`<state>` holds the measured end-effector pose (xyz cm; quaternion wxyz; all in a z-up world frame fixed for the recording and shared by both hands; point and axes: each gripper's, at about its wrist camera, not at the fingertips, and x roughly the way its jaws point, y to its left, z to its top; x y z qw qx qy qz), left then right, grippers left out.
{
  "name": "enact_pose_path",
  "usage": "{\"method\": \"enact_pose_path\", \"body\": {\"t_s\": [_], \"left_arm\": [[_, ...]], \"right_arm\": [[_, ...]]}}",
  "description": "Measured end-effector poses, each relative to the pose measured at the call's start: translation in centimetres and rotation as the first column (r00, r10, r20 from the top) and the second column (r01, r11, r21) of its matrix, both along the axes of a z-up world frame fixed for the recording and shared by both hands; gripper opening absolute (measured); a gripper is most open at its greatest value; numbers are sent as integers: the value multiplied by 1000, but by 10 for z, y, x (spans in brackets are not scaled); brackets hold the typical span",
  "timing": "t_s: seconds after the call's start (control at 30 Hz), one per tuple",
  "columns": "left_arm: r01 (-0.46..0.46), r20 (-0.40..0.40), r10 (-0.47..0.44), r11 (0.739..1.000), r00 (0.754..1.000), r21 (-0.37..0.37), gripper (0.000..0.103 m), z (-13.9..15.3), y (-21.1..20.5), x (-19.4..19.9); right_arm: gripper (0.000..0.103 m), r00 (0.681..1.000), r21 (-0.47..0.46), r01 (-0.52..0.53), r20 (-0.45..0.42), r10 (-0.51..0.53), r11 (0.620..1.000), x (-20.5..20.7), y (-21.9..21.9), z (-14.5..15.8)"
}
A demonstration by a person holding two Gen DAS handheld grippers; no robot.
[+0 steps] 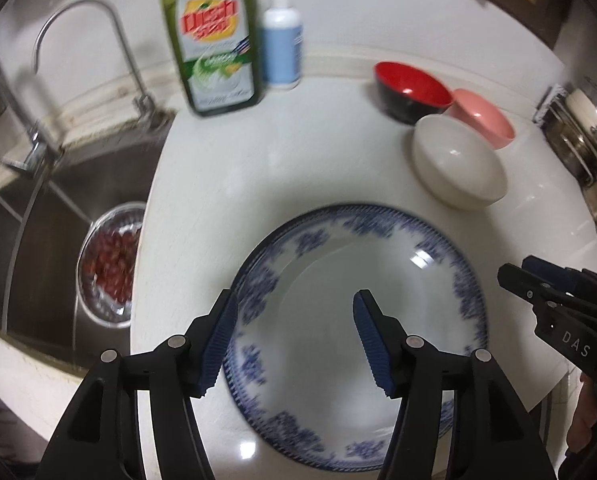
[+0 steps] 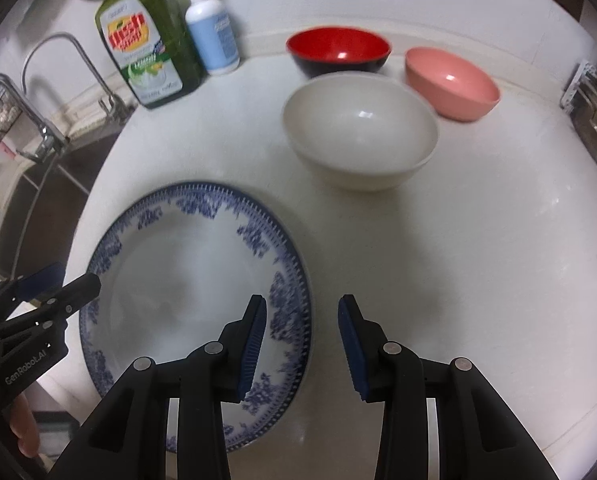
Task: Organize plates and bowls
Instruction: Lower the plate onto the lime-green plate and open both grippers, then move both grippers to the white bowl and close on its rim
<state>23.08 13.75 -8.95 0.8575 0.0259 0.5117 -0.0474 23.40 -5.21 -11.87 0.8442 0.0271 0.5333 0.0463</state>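
Note:
A blue-patterned white plate [image 1: 350, 280] [image 2: 178, 276] lies on the white counter. It looks like a stack of plates. My left gripper [image 1: 294, 300] is open and empty above the plate's left part; it also shows in the right wrist view [image 2: 68, 280]. My right gripper [image 2: 302, 308] is open and empty over the plate's right rim; it shows at the right in the left wrist view [image 1: 518, 272]. Behind stand a white bowl [image 1: 458, 160] [image 2: 358, 128], a red-and-black bowl [image 1: 412, 88] [image 2: 338, 50] and a pink bowl [image 1: 484, 116] [image 2: 452, 80].
A green dish-soap bottle [image 1: 214, 36] [image 2: 146, 40] and a white pump bottle [image 1: 282, 36] [image 2: 212, 28] stand at the back wall. A sink [image 1: 46, 232] with a faucet [image 1: 82, 40] lies left, holding a metal strainer of red items [image 1: 110, 264]. A metal rack [image 1: 578, 136] stands right.

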Motion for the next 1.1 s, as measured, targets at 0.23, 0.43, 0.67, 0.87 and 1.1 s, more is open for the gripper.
{"method": "enact_pose_path", "body": {"t_s": [0.23, 0.43, 0.67, 0.87, 1.1], "left_arm": [[42, 40, -41, 999, 998, -11, 59, 16, -33, 20], [66, 56, -65, 998, 996, -15, 59, 21, -57, 44], [84, 56, -83, 996, 995, -17, 59, 18, -77, 68], [93, 28, -92, 995, 995, -27, 59, 10, -91, 92], [114, -9, -114, 993, 993, -23, 59, -4, -104, 120]], "right_arm": [[39, 997, 13, 33, 70, -34, 999, 9, -25, 21], [39, 993, 44, 72, 92, -76, 996, 27, -48, 27], [39, 989, 52, 98, 103, -103, 994, 46, -67, 29], [39, 989, 63, 104, 101, -110, 993, 64, -78, 25], [39, 990, 85, 112, 76, -118, 990, 89, -90, 14]]}}
